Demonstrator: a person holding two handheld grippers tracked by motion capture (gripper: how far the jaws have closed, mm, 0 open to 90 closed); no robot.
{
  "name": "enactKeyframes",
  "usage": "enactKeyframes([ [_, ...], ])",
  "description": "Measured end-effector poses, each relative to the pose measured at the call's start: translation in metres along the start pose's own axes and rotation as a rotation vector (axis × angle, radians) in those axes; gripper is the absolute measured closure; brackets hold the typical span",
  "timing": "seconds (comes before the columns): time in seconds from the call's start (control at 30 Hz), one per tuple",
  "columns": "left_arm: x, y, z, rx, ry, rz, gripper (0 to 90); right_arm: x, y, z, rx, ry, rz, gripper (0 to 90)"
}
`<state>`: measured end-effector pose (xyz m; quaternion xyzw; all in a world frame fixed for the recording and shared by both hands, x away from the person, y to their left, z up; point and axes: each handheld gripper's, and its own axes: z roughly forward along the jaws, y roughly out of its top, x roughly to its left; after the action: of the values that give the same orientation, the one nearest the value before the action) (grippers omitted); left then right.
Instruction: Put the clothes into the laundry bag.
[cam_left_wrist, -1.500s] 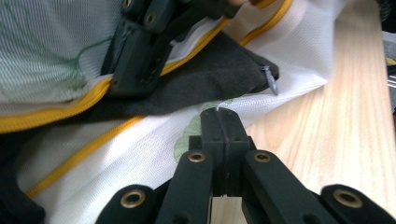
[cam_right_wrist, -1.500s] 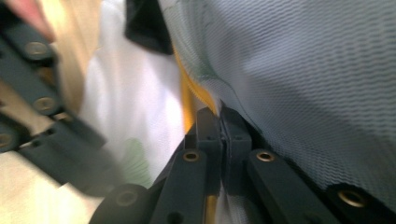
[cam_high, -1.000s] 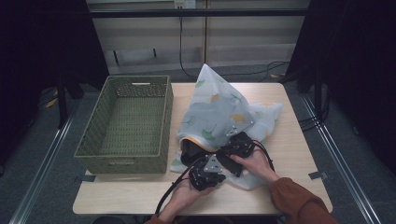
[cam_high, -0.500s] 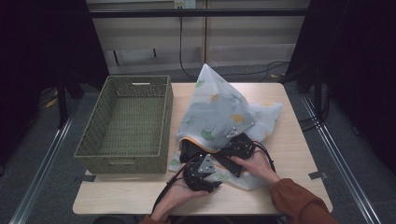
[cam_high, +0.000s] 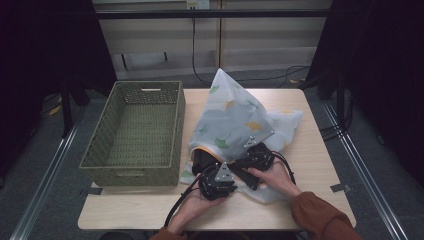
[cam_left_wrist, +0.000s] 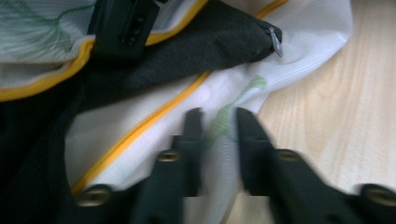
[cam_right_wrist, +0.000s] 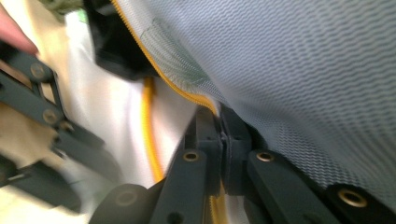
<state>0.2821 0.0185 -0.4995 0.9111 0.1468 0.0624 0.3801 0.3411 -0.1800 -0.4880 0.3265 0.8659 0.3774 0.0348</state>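
table (cam_high: 300, 130): pale wood, smooth | basket (cam_high: 135, 132): green woven, at left | bag (cam_high: 235, 115): soft mesh, leaf print, yellow zip, mid-table, dark cloth inside | right gripper (cam_right_wrist: 219, 123): clamped on zip edge | left gripper (cam_left_wrist: 219, 123): jaws just closing, slightly apart around lower mesh | risk: thin mesh may slip out, mouth collapses

White leaf-printed mesh bag (cam_high: 235, 112), yellow-zippered; peaked, mouth open on table.

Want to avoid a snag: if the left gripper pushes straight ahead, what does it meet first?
Probably the white mesh bag between the jaws of the left gripper, then its yellow zipper edge; depth is unclear.
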Motion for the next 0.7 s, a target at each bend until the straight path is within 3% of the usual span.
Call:
enactKeyframes([
  [0.03,0.000,0.000,0.001,-0.009,-0.003,0.000,88.6,0.001,0.001,-0.001,-0.003,0.012,0.005,88.3],
  [0.1,0.003,0.000,0.002,-0.022,-0.009,-0.032,90.0,0.004,0.003,-0.003,-0.024,0.043,-0.008,88.3],
  [0.13,0.004,0.000,0.001,-0.003,-0.014,-0.034,90.0,0.006,0.003,-0.004,-0.027,0.053,-0.013,88.3],
  [0.17,0.004,0.000,0.002,-0.022,-0.022,-0.055,90.0,0.009,0.005,-0.005,-0.036,0.075,-0.016,88.3],
  [0.2,0.005,-0.001,0.002,-0.026,-0.060,-0.058,90.0,0.011,0.006,-0.005,-0.036,0.090,-0.016,88.3],
  [0.23,0.004,0.000,0.002,-0.028,-0.061,-0.057,90.0,0.014,0.007,-0.004,-0.033,0.108,-0.025,88.2],
  [0.27,0.003,0.000,0.002,-0.057,-0.096,-0.072,90.0,0.015,0.008,-0.003,-0.030,0.110,-0.031,88.2],
  [0.3,0.003,0.001,-0.001,-0.071,-0.160,-0.074,90.0,0.017,0.009,0.000,-0.016,0.130,-0.028,88.2],
  [0.33,-0.001,0.002,-0.003,-0.100,-0.166,-0.079,90.0,0.017,0.009,0.004,0.006,0.139,-0.037,88.2],
  [0.43,-0.005,0.005,-0.003,-0.072,-0.156,-0.067,90.0,0.017,0.008,0.016,0.059,0.115,-0.038,88.2],
  [0.47,-0.005,0.003,-0.002,-0.093,-0.186,-0.085,90.0,0.016,0.007,0.017,0.056,0.110,-0.039,88.1],
  [0.53,-0.006,0.002,-0.003,-0.111,-0.209,-0.075,90.0,0.015,0.009,0.019,0.062,0.067,-0.055,88.2],
  [0.7,-0.016,0.007,-0.006,-0.096,-0.205,-0.036,90.0,0.009,0.014,0.020,0.047,-0.008,-0.041,88.5],
])
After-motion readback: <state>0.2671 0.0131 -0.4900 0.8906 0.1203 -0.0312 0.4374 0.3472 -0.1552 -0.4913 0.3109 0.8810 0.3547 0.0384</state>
